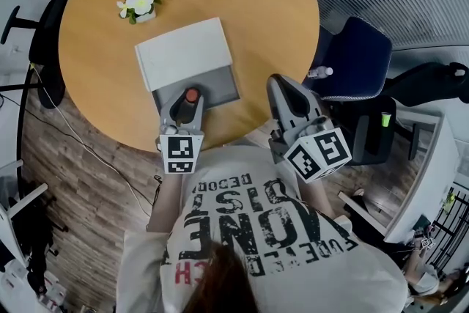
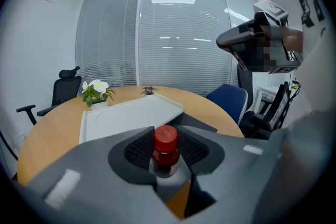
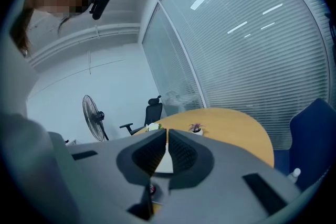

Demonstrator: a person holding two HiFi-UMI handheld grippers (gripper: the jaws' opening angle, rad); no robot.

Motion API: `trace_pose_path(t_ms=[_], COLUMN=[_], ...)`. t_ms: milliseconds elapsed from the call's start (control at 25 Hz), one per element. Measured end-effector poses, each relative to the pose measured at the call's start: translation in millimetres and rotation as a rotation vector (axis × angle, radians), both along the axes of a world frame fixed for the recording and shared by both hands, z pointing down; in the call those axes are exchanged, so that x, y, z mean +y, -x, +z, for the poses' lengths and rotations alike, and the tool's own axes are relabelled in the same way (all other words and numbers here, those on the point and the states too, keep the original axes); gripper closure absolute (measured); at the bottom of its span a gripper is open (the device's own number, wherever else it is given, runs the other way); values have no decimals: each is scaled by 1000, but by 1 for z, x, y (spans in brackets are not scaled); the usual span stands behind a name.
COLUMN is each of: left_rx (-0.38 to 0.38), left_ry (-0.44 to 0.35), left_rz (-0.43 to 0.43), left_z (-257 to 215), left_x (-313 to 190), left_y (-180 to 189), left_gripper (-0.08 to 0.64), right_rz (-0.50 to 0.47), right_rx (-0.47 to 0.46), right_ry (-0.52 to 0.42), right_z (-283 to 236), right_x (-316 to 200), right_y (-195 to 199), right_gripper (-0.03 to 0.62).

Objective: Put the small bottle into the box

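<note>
Left claw (image 2: 166, 140) tight around a small bottle (image 2: 166, 159), red cap, dark red body; right claw (image 3: 167, 139) pinched together, empty.

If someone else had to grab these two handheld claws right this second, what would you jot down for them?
Left gripper: shut on the small bottle, red cap up, at the near edge of the box.
Right gripper: shut, empty, by the table edge on the right.
Box: on the round table, white lid lying open beyond its grey tray.
Done: bottle picked up and at the box.
Left: lower it into the grey tray, then open the jaws.
</note>
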State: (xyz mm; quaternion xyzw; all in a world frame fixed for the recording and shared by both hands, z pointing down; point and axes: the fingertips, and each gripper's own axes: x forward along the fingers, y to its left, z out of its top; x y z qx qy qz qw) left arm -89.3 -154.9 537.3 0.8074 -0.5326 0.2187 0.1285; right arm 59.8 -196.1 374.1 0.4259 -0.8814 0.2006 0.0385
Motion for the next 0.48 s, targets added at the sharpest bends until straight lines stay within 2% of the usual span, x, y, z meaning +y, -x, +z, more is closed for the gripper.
trace_pose_path(t_ms=[480], left_rx=[-25], left_ry=[6], left_rz=[9], left_z=[4], left_x=[7], left_y=[-3], left_gripper=[419], right_rz=[-27], right_rx=[-5], right_ry=[-5], right_z=[-2], right_x=[2], right_y=[6], right_gripper=[574])
